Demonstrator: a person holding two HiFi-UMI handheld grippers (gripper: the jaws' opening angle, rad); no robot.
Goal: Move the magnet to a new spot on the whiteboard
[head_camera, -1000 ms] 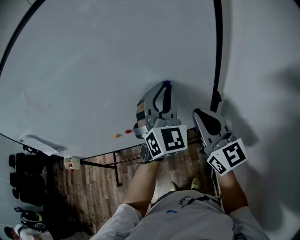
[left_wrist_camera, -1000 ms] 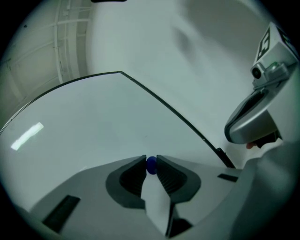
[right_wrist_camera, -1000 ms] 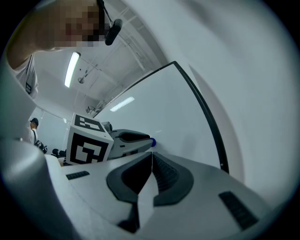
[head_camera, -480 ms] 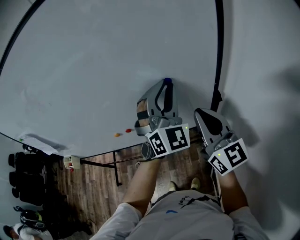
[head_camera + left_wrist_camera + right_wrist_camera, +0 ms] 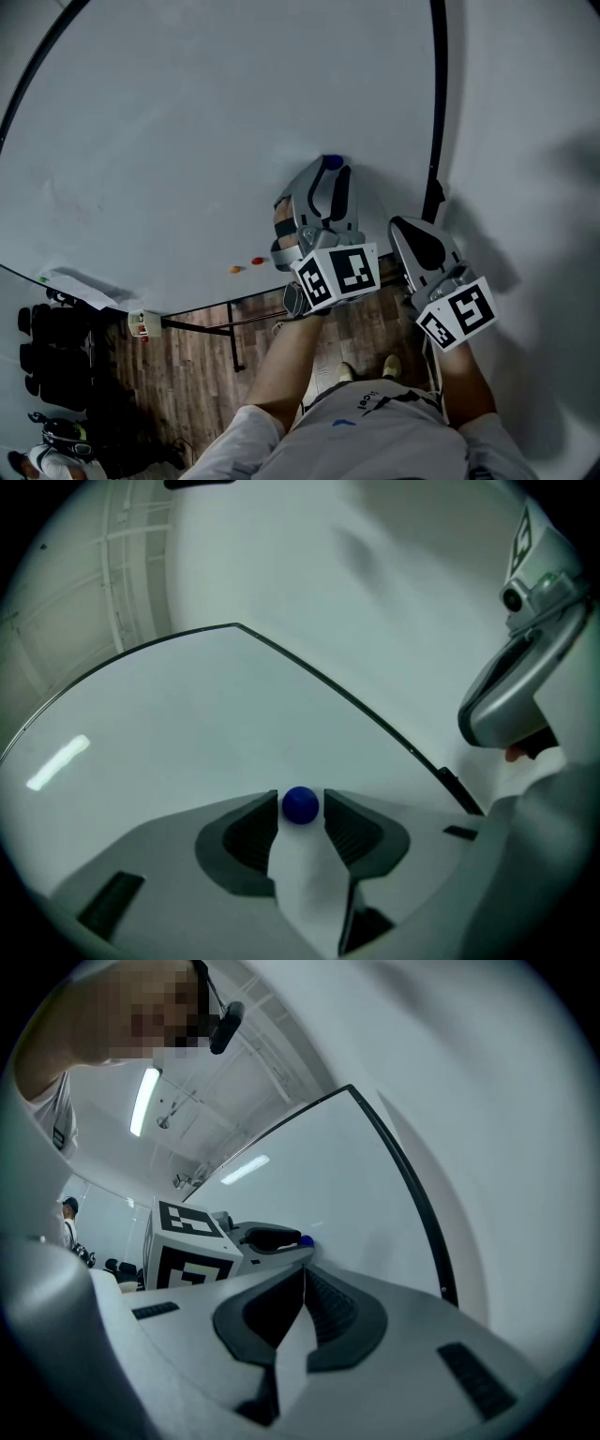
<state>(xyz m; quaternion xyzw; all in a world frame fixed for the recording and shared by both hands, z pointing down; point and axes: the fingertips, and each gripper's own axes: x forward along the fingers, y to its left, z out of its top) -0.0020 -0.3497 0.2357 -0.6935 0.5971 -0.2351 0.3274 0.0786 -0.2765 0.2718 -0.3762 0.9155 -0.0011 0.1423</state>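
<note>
Whiteboard (image 5: 187, 714) bears a blue magnet (image 5: 300, 804) between the left hand-held gripper's (image 5: 301, 808) just-opened jaws (right hand-held gripper (image 5: 302, 1274) pressed together).

The whiteboard (image 5: 187, 122) is white and mostly bare, with a thin black frame (image 5: 435, 94) along its edge. A small blue magnet (image 5: 332, 161) sits on its surface near this frame. Well apart from it, an orange magnet (image 5: 234, 271) and a red magnet (image 5: 257, 262) sit just beside each other, close to the lower edge of the board
</note>
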